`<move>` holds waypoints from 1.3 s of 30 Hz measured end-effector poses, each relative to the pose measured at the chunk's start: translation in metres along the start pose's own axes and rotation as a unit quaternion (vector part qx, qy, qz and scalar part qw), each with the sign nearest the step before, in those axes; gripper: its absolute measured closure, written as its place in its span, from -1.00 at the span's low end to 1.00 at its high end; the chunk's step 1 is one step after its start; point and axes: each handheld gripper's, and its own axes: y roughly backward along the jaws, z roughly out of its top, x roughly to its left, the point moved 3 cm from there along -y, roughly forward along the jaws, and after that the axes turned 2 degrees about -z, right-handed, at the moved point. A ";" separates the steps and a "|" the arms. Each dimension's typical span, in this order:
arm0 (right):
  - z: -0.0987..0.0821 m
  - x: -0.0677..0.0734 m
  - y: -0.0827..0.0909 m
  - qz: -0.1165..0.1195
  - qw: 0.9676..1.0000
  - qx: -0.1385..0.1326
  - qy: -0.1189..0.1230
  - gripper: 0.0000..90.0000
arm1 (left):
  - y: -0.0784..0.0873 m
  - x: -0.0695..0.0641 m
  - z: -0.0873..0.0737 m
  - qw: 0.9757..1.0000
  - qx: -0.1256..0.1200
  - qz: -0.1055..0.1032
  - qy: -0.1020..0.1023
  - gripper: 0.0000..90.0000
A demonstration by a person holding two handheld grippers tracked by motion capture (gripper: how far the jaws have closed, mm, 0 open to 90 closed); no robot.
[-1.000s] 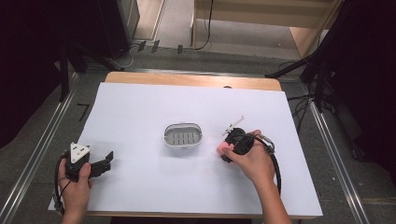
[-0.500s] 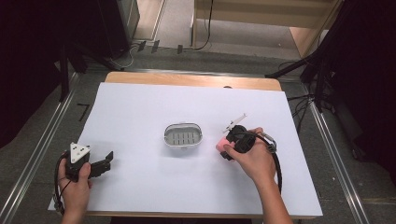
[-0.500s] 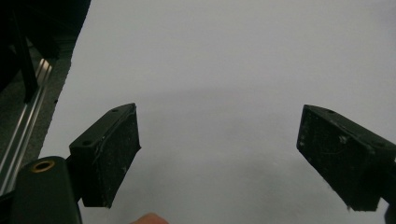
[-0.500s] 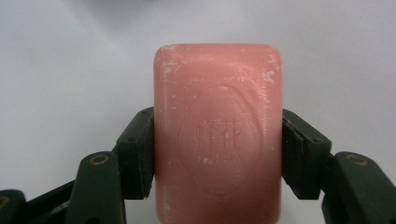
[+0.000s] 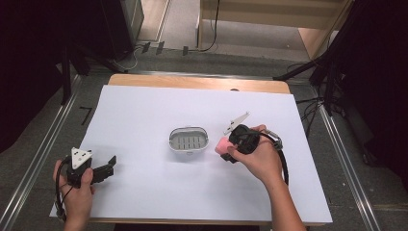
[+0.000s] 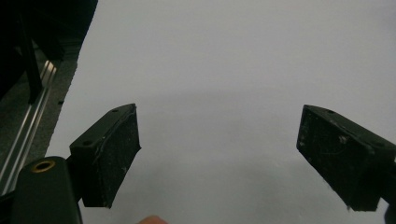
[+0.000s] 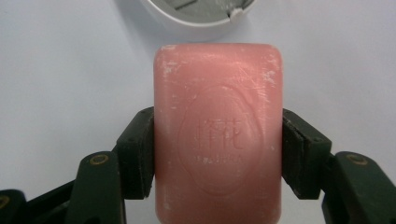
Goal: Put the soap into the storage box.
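Note:
A pink bar of soap (image 7: pixel 218 130) with stamped characters sits between the jaws of my right gripper (image 7: pixel 217 154), which is shut on its two long sides. In the high view the soap (image 5: pixel 223 146) is just right of a grey oval soap dish (image 5: pixel 189 139) at the middle of the white table sheet, with my right gripper (image 5: pixel 231 149) behind it. The dish rim (image 7: pixel 201 16) shows just beyond the soap in the right gripper view. My left gripper (image 5: pixel 108 168) rests at the front left of the sheet, open (image 6: pixel 219 158), with nothing between its jaws.
The white sheet (image 5: pixel 144 110) covers the wooden table. A metal rail (image 5: pixel 43 144) runs along the left side and another (image 5: pixel 344 159) along the right. Dark stands and cables lie on the floor beyond the far edge.
My right gripper has carried the soap a little to the left, closer to the dish. The left gripper has stayed where it was.

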 end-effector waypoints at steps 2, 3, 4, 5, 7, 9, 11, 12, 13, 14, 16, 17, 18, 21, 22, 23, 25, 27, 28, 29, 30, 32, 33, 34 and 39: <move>0.003 0.000 0.001 0.002 1.000 -0.002 0.012 -0.13 | 0.000 0.000 0.000 1.000 0.000 -0.001 0.000 -0.69; 0.005 0.000 0.002 0.001 1.000 -0.002 0.015 -0.13 | 0.000 0.000 0.000 1.000 0.000 -0.001 0.000 -0.69; 0.009 0.000 0.002 0.003 1.000 -0.003 0.024 -0.13 | 0.000 0.000 0.000 1.000 0.000 0.000 0.000 -0.69; 0.010 0.001 0.002 0.004 1.000 -0.003 0.027 -0.13 | 0.000 0.000 0.000 1.000 0.000 0.000 0.000 -0.69; 0.012 0.001 0.003 0.004 1.000 -0.005 0.031 -0.13 | 0.000 0.000 0.000 1.000 -0.001 0.000 0.000 -0.69; 0.018 0.001 0.003 0.003 0.999 -0.003 0.042 -0.13 | 0.000 0.000 0.000 1.000 -0.001 0.000 0.000 -0.69; 0.022 0.001 0.002 0.009 0.999 -0.003 0.047 -0.13 | 0.000 0.000 0.000 1.000 -0.001 0.000 0.000 -0.69; 0.022 0.001 0.002 0.009 0.999 -0.003 0.047 -0.13 | 0.000 0.000 0.000 1.000 -0.001 0.000 0.000 -0.69; 0.026 0.001 0.001 0.013 0.999 0.000 0.053 -0.13 | 0.000 0.000 0.000 1.000 -0.001 0.000 0.000 -0.69; 0.027 0.001 0.000 0.014 0.998 0.000 0.057 -0.13 | 0.000 0.000 0.000 1.000 -0.002 -0.001 0.000 -0.69; 0.030 0.002 -0.001 0.013 0.998 0.000 0.060 -0.13 | 0.000 0.000 0.000 1.000 -0.002 -0.001 0.000 -0.69; 0.032 0.002 -0.001 0.018 0.998 0.002 0.059 -0.13 | 0.000 0.000 0.000 1.000 -0.002 -0.002 0.001 -0.69; 0.033 0.002 -0.003 0.020 0.998 0.002 0.061 -0.13 | 0.000 0.000 0.000 1.000 -0.002 -0.002 0.001 -0.69; 0.040 0.002 -0.007 0.025 0.997 0.005 0.070 -0.13 | 0.000 0.000 0.000 1.000 -0.002 -0.002 0.001 -0.69; 0.042 0.002 -0.008 0.025 0.997 0.004 0.076 -0.13 | 0.000 0.000 0.000 1.000 -0.002 -0.002 0.001 -0.69; 0.044 0.002 -0.009 0.024 0.997 0.003 0.079 -0.13 | 0.000 0.000 0.000 1.000 -0.002 -0.002 0.001 -0.69; 0.046 0.002 -0.008 0.025 0.997 0.005 0.079 -0.13 | 0.000 0.000 0.000 1.000 -0.002 -0.002 0.002 -0.69; 0.050 0.002 -0.009 0.031 0.996 0.004 0.084 -0.13 | 0.000 0.000 0.000 1.000 -0.003 -0.002 0.001 -0.69; 0.052 0.002 -0.010 0.031 0.996 0.002 0.088 -0.13 | 0.000 0.000 0.000 1.000 -0.002 -0.002 0.000 -0.69; 0.054 0.002 -0.010 0.029 0.995 0.003 0.090 -0.13 | 0.000 0.000 0.000 1.000 -0.002 -0.002 0.000 -0.69; 0.055 0.002 -0.011 0.029 0.995 0.003 0.093 -0.13 | 0.000 0.000 0.000 1.000 -0.002 -0.002 0.000 -0.69; 0.059 0.002 -0.013 0.031 0.995 0.004 0.097 -0.13 | 0.000 0.000 0.000 1.000 -0.003 -0.002 0.000 -0.69; 0.060 0.003 -0.013 0.031 0.994 0.004 0.102 -0.13 | 0.000 0.000 0.000 1.000 -0.003 -0.001 0.000 -0.69; 0.062 0.003 -0.014 0.035 0.994 0.002 0.104 -0.13 | 0.000 0.000 0.000 1.000 -0.002 -0.001 -0.001 -0.69; 0.072 0.006 -0.019 0.038 0.991 0.012 0.126 -0.13 | 0.000 -0.001 0.000 1.000 -0.001 0.001 -0.005 -0.69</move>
